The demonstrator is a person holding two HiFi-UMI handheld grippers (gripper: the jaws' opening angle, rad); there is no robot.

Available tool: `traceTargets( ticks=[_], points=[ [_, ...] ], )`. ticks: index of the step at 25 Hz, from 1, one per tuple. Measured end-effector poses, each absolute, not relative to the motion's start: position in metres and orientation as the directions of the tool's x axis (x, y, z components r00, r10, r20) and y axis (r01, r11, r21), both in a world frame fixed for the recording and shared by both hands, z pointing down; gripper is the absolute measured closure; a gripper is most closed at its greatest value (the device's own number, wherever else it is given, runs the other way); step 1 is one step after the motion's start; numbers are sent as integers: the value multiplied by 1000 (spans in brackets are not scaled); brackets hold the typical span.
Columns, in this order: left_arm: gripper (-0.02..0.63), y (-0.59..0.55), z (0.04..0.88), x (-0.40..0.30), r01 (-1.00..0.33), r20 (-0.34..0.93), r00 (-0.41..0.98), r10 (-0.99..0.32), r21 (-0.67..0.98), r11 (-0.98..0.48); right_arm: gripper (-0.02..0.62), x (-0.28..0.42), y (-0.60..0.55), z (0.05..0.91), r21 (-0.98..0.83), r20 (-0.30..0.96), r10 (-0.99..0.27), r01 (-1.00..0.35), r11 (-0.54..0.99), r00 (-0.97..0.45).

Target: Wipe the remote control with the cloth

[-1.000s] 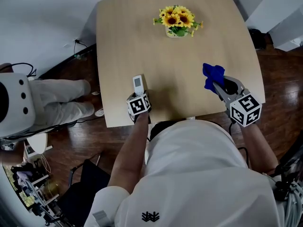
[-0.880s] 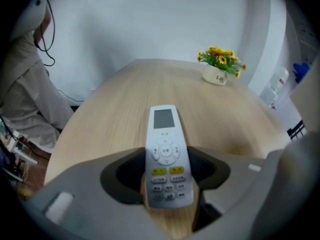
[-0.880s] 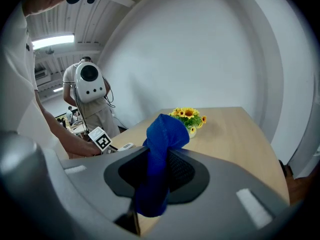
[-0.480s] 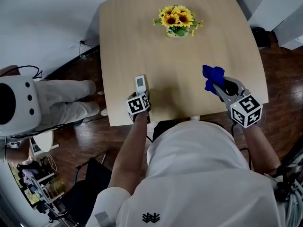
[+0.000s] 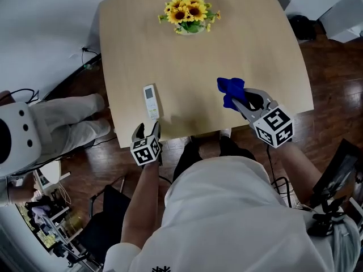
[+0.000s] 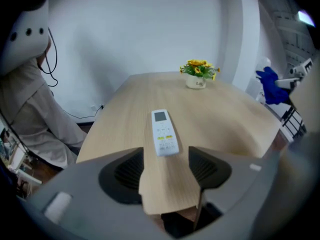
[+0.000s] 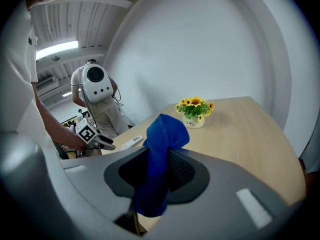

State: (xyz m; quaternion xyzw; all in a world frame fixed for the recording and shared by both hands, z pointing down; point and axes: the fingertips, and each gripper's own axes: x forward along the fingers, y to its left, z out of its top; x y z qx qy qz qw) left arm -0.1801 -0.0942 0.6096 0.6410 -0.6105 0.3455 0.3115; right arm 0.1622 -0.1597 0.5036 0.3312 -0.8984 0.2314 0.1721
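Observation:
The white remote control lies flat on the wooden table, near its front left edge. My left gripper hangs just off that edge, behind the remote's near end. It is open, and nothing sits between its pads. In the left gripper view the remote lies beyond the left gripper, clear of the fingertips. My right gripper is over the table's right side, shut on the blue cloth. That cloth stands bunched up out of the right gripper.
A small pot of sunflowers stands at the table's far middle. A person in white with a white round helmet is on the floor side at the left. Cluttered shelves stand lower left. The table's front edge is close to my body.
The left gripper has let go of the remote's near end and drawn back and up past the table edge with wider jaws. The right gripper still holds the cloth, slightly lower.

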Motion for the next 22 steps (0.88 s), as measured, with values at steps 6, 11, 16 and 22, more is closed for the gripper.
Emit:
traceTargets(
  ticks=[6, 11, 16, 22],
  points=[
    [325, -47, 603, -159, -994, 824, 88, -559, 37, -101, 502, 164, -154, 508, -291, 466, -515, -674, 679, -720],
    [334, 0, 583, -152, -965, 771, 200, -605, 47, -258, 502, 140, -95, 492, -242, 456, -556, -698, 674, -695],
    [345, 53, 545, -145, -881, 673, 319, -667, -49, -471, 502, 120, -35, 474, -178, 444, -621, -743, 645, -646],
    [356, 169, 513, -123, -838, 543, 496, -678, 94, -538, 500, 100, 101, 457, -143, 458, -658, -780, 610, -598]
  ],
)
